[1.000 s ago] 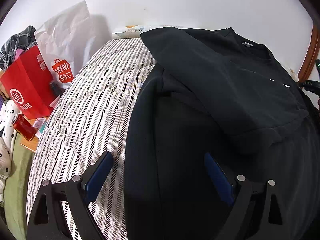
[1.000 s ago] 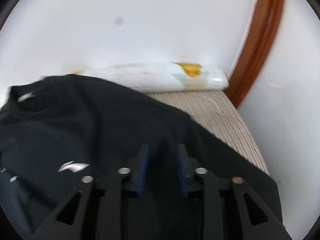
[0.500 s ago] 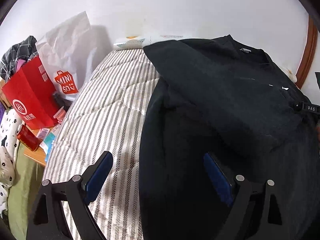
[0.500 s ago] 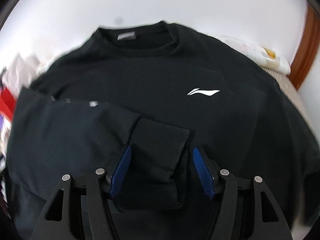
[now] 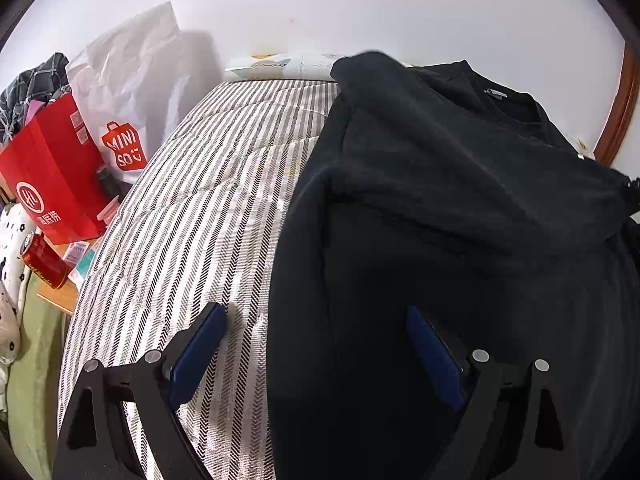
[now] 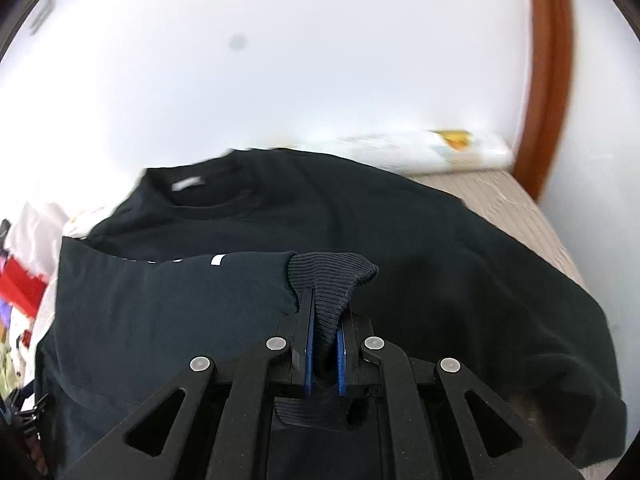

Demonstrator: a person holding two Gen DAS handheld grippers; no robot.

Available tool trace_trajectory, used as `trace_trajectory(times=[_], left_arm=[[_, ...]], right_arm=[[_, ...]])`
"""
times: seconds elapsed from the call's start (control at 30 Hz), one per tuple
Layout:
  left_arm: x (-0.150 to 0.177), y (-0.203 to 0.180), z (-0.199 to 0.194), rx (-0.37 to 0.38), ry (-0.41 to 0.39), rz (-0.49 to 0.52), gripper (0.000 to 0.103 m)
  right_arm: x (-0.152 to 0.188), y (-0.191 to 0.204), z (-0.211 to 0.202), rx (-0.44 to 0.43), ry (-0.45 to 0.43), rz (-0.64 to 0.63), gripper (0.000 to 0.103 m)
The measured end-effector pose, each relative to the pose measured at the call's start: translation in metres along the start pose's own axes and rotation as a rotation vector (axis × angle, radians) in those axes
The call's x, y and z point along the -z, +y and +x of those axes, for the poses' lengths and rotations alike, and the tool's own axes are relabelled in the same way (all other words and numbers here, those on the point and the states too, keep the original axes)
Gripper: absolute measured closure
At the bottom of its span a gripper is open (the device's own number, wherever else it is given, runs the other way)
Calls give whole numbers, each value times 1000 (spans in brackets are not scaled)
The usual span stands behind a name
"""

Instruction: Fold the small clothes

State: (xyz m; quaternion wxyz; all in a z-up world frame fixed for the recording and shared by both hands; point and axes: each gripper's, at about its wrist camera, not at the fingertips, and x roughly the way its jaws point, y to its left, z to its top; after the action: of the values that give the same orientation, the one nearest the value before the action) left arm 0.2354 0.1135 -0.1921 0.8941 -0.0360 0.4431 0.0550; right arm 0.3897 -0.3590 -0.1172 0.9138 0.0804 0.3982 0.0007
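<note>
A black sweatshirt lies spread on a bed covered in a grey-and-white striped quilt, its collar toward the head edge by the white wall. It takes up the side of the bed nearer the brown wooden frame, leaving the striped quilt bare along the opposite edge. One sleeve is folded across the chest.

The right gripper has just been closing its jaws, and they are now clenched on the ribbed cuff of that sleeve; the knit bunches up between the blue pads and pokes out above them. The cuff sits over the middle of the sweatshirt's body, below the collar.

The left gripper hangs over the foot end of the sweatshirt with its jaws released and spread wide. One blue pad is above the striped quilt just beside the sweatshirt's side edge, the other above the black fabric; neither presses on anything.

Beyond the bare edge of the bed stand a red paper bag and a white shopping bag, with a red drinks can lying on a small wooden stand beside them. A flat white package lies at the head edge against the wall.
</note>
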Motion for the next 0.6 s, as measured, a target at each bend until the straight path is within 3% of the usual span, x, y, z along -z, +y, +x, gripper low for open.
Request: trace_trajectory(times=[0.17,0.23,0.27,0.37,0.47,0.6], left_arm=[[-1,0,-1,-3,-2,3,12],[-1,0,-4,-14,-10,12,12],[-2,0,-6,-19,-21,21,13],[-10,-2,-6,-38,-37,47,13],[-19,-2,-4,-45,-42,57,15],[-29,0,-2,-49,-61,55,25]], right_arm=[[15,-17,14,56,64,20,92],[20,-17,19,127,103,15,83],[23,-16,19,206,125,-9,82],[21,2,8,278,83,-76,76],[7,45,-3,237,18,-164,56],[-7,135,11,68,-5,-297,55]])
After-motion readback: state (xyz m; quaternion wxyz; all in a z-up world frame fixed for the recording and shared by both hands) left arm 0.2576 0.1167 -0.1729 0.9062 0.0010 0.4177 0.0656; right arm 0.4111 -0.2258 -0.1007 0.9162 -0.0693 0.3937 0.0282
